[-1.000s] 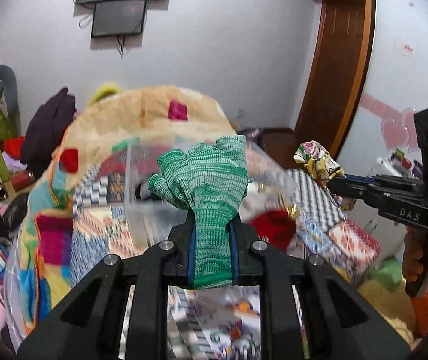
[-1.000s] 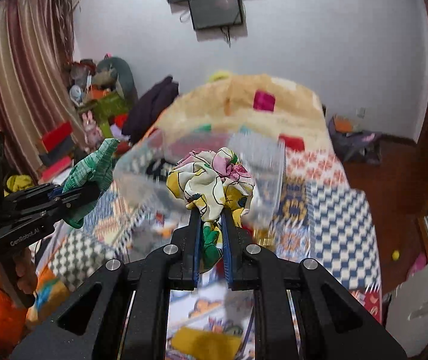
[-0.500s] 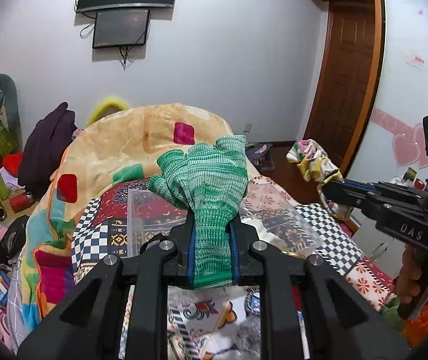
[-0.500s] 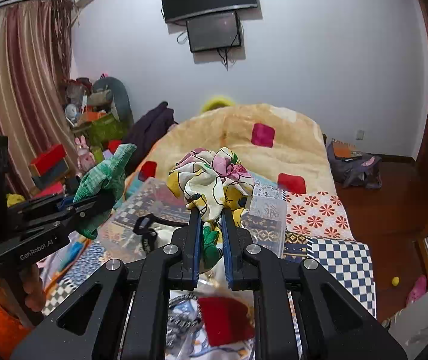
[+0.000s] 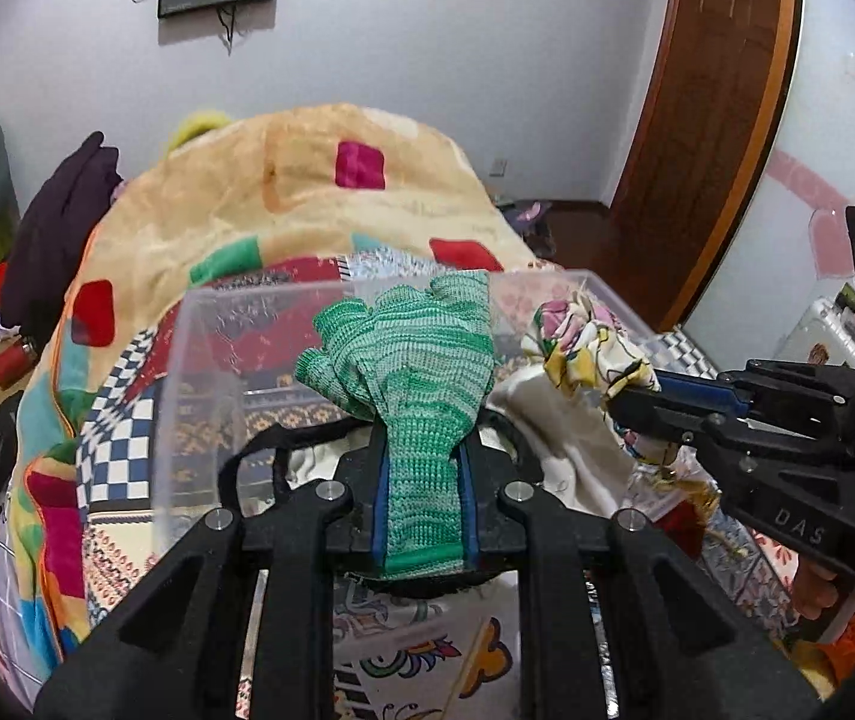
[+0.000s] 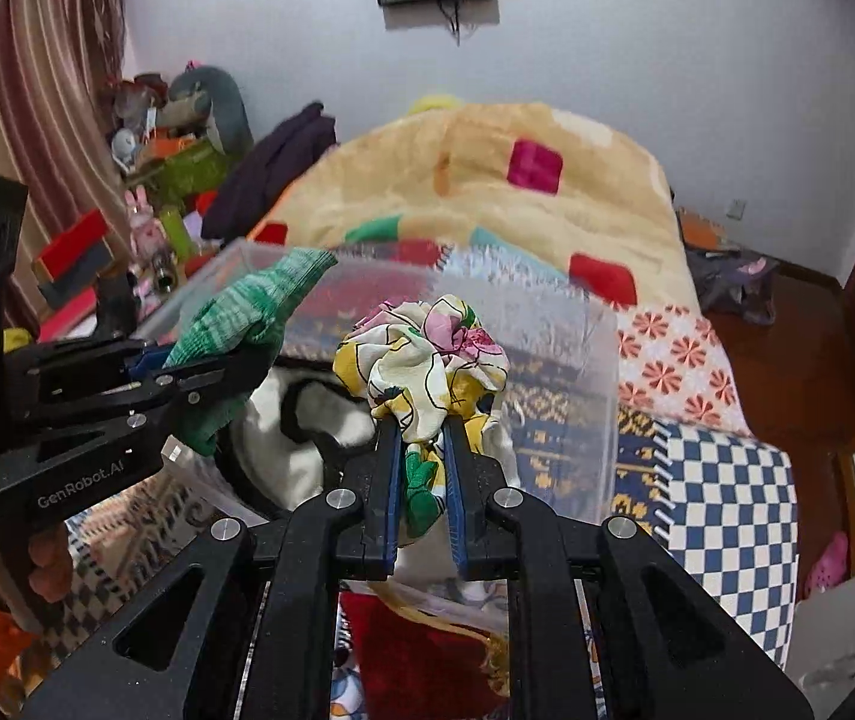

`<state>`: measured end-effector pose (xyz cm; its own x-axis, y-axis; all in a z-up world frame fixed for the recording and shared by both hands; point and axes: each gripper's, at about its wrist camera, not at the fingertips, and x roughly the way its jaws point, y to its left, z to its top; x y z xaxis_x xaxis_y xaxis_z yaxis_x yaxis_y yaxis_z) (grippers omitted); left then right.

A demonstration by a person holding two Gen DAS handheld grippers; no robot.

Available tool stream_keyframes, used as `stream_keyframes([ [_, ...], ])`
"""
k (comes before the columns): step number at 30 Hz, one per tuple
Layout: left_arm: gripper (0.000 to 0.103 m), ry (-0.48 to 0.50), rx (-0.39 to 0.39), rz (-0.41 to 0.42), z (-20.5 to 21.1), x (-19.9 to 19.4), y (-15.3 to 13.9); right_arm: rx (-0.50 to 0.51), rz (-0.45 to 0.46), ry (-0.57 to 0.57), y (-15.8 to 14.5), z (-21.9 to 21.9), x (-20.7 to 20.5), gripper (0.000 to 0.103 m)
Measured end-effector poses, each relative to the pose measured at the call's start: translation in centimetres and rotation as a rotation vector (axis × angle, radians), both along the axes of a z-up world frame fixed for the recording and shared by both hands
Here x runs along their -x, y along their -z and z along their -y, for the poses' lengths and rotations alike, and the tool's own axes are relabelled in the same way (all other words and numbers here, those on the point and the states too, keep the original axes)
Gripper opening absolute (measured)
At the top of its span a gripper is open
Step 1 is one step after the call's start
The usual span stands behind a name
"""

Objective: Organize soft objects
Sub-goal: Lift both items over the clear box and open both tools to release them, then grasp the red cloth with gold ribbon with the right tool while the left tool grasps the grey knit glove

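Note:
My left gripper (image 5: 424,450) is shut on the cuff of a green knit glove (image 5: 409,354), which stands upright above the jaws. A crumpled floral cloth (image 6: 427,348) is between the pads of my right gripper (image 6: 421,426), whose jaws are opening while the pads still touch it. Both grippers hang over a clear plastic box (image 5: 199,360) on the bed. Inside the box lies a white item with a black strap (image 6: 319,414). The right wrist view shows the left gripper (image 6: 229,360) and the glove (image 6: 247,312) to the left; the left wrist view shows the right gripper (image 5: 625,396) and the cloth (image 5: 577,342) to the right.
The box sits on patchwork quilts with a tan blanket (image 5: 307,180) heaped behind it. A red soft item (image 6: 415,648) lies near the box's front. Toys and dark clothing (image 5: 55,222) crowd the left side. A wooden door (image 5: 715,120) stands at the right.
Both grippers have moved forward and down, so the glove and the floral cloth now hang over the clear box. The right jaws stand slightly wider.

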<state>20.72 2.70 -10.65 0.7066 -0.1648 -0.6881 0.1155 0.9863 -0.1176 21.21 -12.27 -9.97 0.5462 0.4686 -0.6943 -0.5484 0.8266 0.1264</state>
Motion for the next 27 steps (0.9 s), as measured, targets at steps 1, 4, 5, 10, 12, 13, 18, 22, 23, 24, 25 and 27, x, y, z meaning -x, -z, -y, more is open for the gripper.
stream_keyframes([
  [1, 0.018, 0.000, -0.003, -0.004, 0.1, -0.1, 0.2, 0.007, -0.006, 0.000, 0.2, -0.1, 0.0, 0.015],
  [4, 0.018, 0.000, -0.013, -0.019, 0.5, -0.4, 0.8, 0.021, -0.019, 0.000, 0.7, -0.1, -0.1, 0.015],
  [5, 0.019, 0.001, -0.014, -0.022, 0.6, -0.4, 0.9, 0.020, -0.024, -0.002, 0.7, -0.1, -0.1, 0.017],
  [10, 0.045, -0.013, -0.012, -0.017, 0.7, -0.2, 0.7, 0.027, -0.016, 0.009, 0.4, -0.1, 0.0, 0.040],
  [12, 0.051, -0.023, -0.012, 0.002, 0.7, 0.3, 0.3, 0.021, -0.004, 0.014, 0.2, 0.0, 0.0, 0.050],
  [13, 0.054, -0.025, -0.011, 0.008, 0.7, 0.3, 0.0, 0.019, 0.007, 0.019, -0.2, 0.2, 0.2, 0.052],
  [18, 0.066, -0.040, -0.007, 0.056, 0.5, 1.7, -1.9, -0.005, 0.040, 0.032, -1.6, 0.9, 0.8, 0.065],
  [22, 0.076, -0.052, -0.009, 0.102, 0.5, 3.2, -3.6, -0.028, 0.082, 0.051, -3.4, 1.9, 1.7, 0.072],
  [23, 0.078, -0.054, -0.010, 0.113, 0.6, 3.6, -4.0, -0.030, 0.090, 0.052, -3.9, 2.1, 2.0, 0.074],
  [24, 0.081, -0.054, -0.011, 0.126, 0.6, 4.0, -4.5, -0.031, 0.096, 0.053, -4.1, 2.3, 2.1, 0.078],
  [25, 0.085, -0.055, -0.013, 0.136, 0.7, 4.4, -4.9, -0.030, 0.110, 0.055, -4.6, 2.7, 2.6, 0.080],
  [27, 0.092, -0.057, -0.017, 0.159, 0.8, 5.2, -5.7, -0.024, 0.130, 0.062, -5.2, 3.2, 3.3, 0.083],
])
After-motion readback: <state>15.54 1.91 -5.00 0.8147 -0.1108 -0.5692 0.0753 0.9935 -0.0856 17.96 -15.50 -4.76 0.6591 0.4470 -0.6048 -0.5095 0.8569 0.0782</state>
